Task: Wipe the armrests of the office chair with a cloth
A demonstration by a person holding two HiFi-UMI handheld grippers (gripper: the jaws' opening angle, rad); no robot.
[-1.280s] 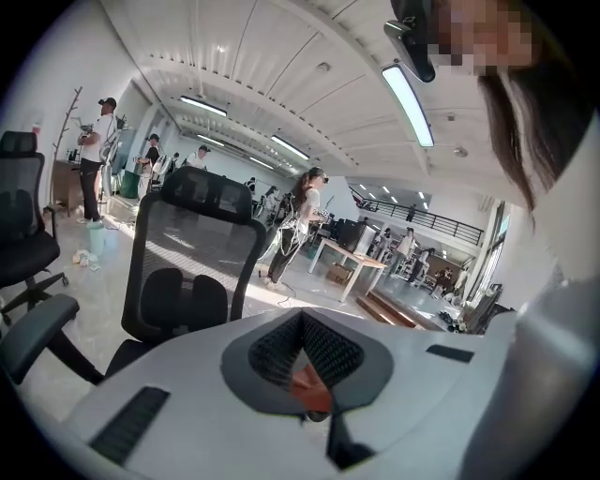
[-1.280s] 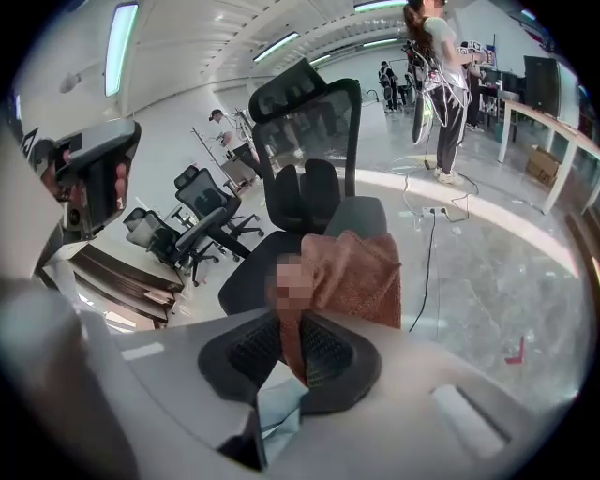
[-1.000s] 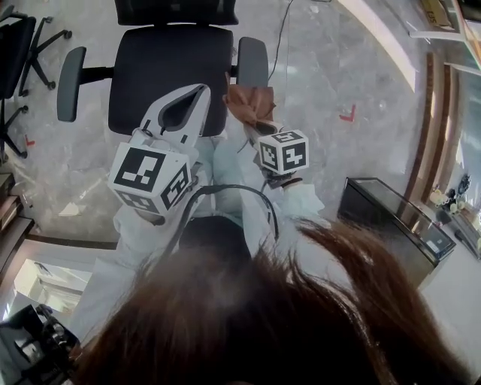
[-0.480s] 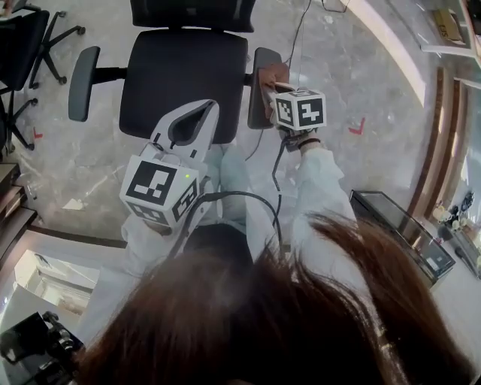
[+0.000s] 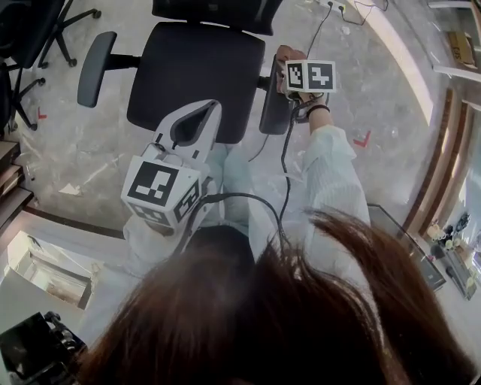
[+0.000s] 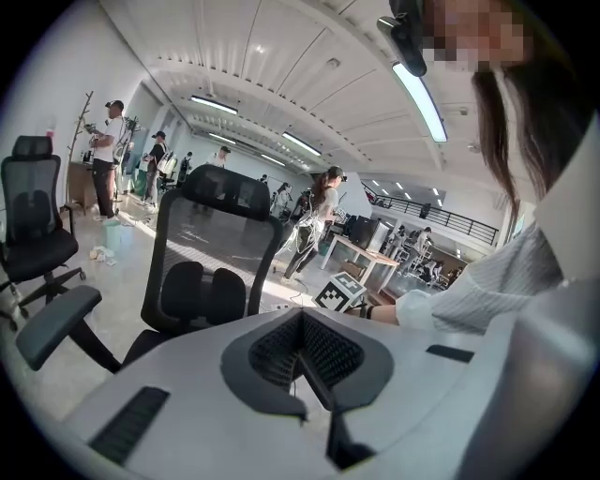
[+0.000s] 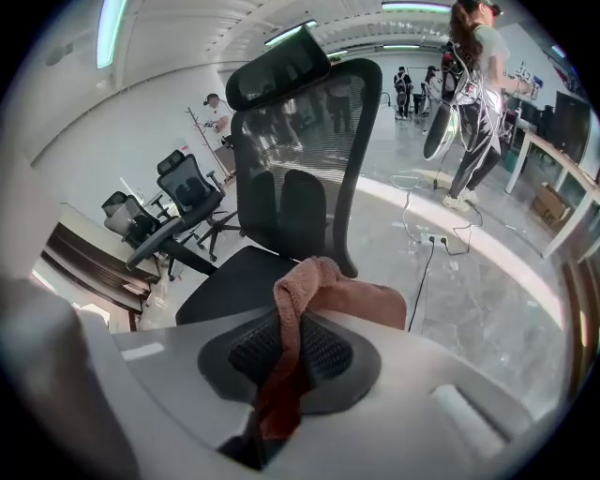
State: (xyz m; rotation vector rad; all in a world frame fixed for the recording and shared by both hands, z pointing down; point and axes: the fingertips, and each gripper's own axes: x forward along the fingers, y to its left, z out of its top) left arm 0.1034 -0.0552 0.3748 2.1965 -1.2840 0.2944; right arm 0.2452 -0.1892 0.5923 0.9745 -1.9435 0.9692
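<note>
From the head view, the marker cube (image 5: 310, 75) covers most of the cloth (image 5: 281, 54) (only a scrap peeks out), chair backrest (image 5: 218, 11) clipped up top.

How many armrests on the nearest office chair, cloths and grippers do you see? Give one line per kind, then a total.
Armrests: 2
Cloth: 1
Grippers: 2
Total: 5

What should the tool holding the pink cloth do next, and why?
Probably press the cloth down and slide it along the right armrest toward the person. The right tool is shut on the cloth and sits over the armrest's far end, with the rest of the pad lying nearer.
</note>
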